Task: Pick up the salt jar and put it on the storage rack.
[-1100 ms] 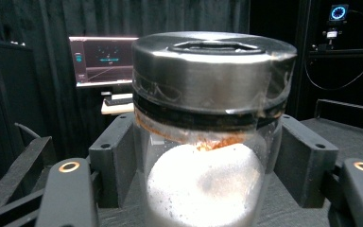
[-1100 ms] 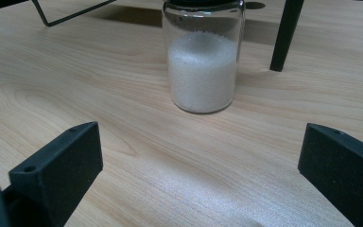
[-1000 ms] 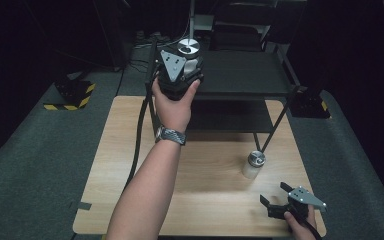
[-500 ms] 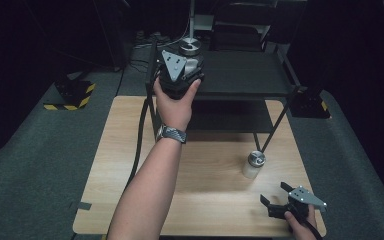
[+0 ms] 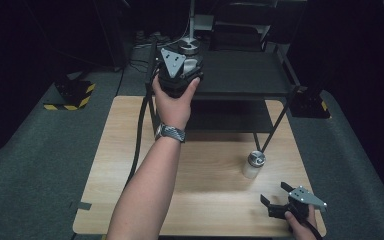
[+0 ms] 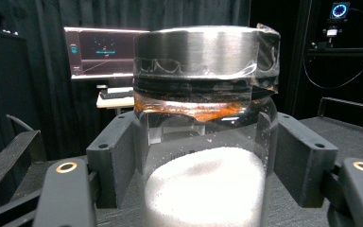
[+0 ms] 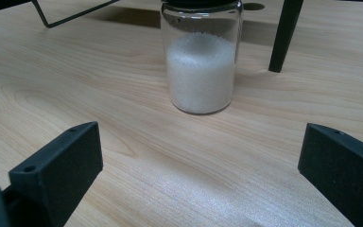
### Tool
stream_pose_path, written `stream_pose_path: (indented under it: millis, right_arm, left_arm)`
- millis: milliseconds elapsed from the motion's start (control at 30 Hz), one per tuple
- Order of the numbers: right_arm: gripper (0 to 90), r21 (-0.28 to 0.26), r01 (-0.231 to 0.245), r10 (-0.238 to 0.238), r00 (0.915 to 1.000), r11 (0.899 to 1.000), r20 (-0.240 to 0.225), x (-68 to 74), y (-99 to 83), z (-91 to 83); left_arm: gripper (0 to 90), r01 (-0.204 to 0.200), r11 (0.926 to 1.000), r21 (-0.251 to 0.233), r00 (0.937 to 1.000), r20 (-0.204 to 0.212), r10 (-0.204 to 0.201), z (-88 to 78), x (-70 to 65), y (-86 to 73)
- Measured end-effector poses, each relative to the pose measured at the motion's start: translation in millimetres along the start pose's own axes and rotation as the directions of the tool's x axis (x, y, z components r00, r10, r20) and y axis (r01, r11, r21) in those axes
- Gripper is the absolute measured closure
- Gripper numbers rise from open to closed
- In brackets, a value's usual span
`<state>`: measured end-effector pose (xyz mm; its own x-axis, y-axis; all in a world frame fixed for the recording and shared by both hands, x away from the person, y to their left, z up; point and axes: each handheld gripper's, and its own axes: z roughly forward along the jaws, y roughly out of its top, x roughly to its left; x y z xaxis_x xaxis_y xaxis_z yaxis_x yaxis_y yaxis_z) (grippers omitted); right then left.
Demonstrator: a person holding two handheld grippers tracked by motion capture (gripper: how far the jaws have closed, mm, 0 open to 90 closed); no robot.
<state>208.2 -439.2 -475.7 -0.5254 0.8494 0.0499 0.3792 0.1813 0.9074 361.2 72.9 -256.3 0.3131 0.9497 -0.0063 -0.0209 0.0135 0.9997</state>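
Observation:
A glass jar (image 6: 203,56) with a metal lid and white grains inside sits between the black pads of my left gripper (image 6: 203,142), which is shut on it. From above, that left gripper (image 5: 185,50) holds the jar's lid (image 5: 189,46) at the near left corner of the black rack's top shelf (image 5: 245,72). A second, similar jar (image 5: 254,164) stands upright on the wooden table (image 5: 205,200) beside a rack leg. My right gripper (image 5: 274,194) rests open at the table's front right, pointing at that jar (image 7: 201,66), with nothing between its fingers (image 7: 56,161).
The black two-level rack stands on the table's far half, its thin legs (image 7: 286,33) close to the standing jar. A lower shelf (image 5: 230,117) lies under the top one. Grey carpet surrounds the table. A monitor (image 6: 99,52) glows behind the rack.

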Motion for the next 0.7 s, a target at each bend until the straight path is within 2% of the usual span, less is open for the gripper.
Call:
stream_pose_path:
  millis: [167, 333, 400, 433, 633, 700]
  right_arm:
    - [0.3, 0.000, 0.000, 0.000, 1.0000, 1.000, 0.000, 0.0, 0.1, 0.0]
    - [0.3, 0.000, -0.001, 0.001, 1.0000, 1.000, 0.001, 0.1, 0.1, 0.0]
    - [0.3, 0.001, -0.003, 0.003, 1.0000, 1.000, 0.001, -0.1, 0.3, 0.2]
    - [0.3, 0.001, -0.003, 0.003, 1.0000, 1.000, 0.001, -0.1, 0.3, 0.2]
    - [0.3, 0.003, -0.003, 0.003, 1.0000, 1.000, 0.003, 0.2, 0.5, 0.3]
    - [0.3, 0.003, -0.003, 0.003, 1.0000, 1.000, 0.003, 0.4, 0.5, 0.3]
  left_arm:
    - [29.8, -0.007, 0.9999, 0.007, 1.0000, -0.006, 0.008, -0.3, -2.0, 1.7]
    - [20.1, -0.006, 1.0000, -0.002, 0.9998, -0.019, 0.006, -1.8, -5.0, 2.1]
    - [10.4, -0.010, 0.9999, -0.008, 0.9989, -0.046, 0.010, -3.6, -9.9, 4.5]
    - [6.9, -0.010, 0.9999, -0.008, 0.9989, -0.046, 0.010, -3.6, -9.9, 4.5]
    - [0.5, -0.036, 0.9993, 0.006, 0.9979, -0.053, 0.037, -8.4, -10.1, 10.2]
    - [0.5, -0.032, 0.9993, 0.018, 0.9985, -0.043, 0.033, -9.5, -8.4, 11.7]
